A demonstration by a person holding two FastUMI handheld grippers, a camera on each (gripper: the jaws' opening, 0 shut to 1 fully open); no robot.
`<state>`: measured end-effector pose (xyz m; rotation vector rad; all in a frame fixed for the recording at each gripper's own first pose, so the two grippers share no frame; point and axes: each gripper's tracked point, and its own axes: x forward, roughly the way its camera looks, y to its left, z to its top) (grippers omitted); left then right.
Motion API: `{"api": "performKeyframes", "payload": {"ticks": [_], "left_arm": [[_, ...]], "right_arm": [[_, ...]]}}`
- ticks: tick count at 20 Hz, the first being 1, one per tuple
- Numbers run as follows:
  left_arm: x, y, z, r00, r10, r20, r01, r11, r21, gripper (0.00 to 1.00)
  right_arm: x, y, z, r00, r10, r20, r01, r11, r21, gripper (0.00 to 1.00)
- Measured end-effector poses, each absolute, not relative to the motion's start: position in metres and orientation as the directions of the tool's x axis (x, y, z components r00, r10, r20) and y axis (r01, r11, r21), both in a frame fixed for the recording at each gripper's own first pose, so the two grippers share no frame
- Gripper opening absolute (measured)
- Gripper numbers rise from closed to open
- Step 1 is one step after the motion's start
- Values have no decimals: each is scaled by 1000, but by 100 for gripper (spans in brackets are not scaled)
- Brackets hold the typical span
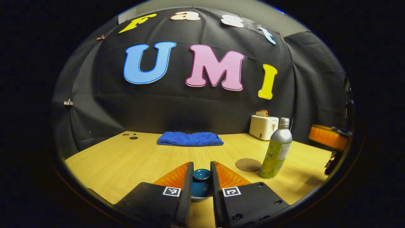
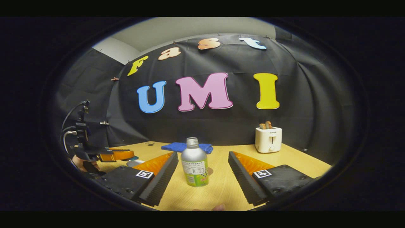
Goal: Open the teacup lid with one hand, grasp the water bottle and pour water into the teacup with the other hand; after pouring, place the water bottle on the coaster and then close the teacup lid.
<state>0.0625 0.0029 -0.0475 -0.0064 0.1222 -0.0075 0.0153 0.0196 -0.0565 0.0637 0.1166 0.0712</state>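
The left gripper [image 1: 201, 177] has its jaws narrowed around the dark blue glazed teacup lid [image 1: 201, 174] near the light wooden surface's [image 1: 126, 158] front edge, apparently to lift it, while the right gripper [image 2: 202, 171] stands wide open around the silver-and-green water bottle [image 2: 194, 166], not touching it, beside the round brown coaster [image 1: 248, 164].

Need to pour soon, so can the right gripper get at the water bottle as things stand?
Probably yes: the right gripper is open with the water bottle upright between its fingers, nothing standing in between.

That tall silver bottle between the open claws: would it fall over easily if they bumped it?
Probably, if struck high. The water bottle is tall and narrow on a small base, standing free on the smooth table. Its metallic shoulder looks slick and rigid, so the right gripper likely holds better on the labelled body.
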Motion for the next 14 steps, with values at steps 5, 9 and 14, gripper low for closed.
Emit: {"api": "performKeyframes", "payload": {"ticks": [5, 9, 14], "left_arm": [[27, 25, -31, 996, 24, -86, -30, 997, -68, 33], [17, 38, -29, 995, 39, -88, -48, 994, -100, 33], [13, 49, -26, 995, 49, -85, -59, 991, -123, 33]], "right_arm": [[37, 32, -95, 976, 87, -197, -74, 995, 73, 99], [55, 40, -123, 960, 76, -271, -69, 997, 37, 99], [73, 46, -139, 950, 47, -310, -49, 999, 3, 99]]}}
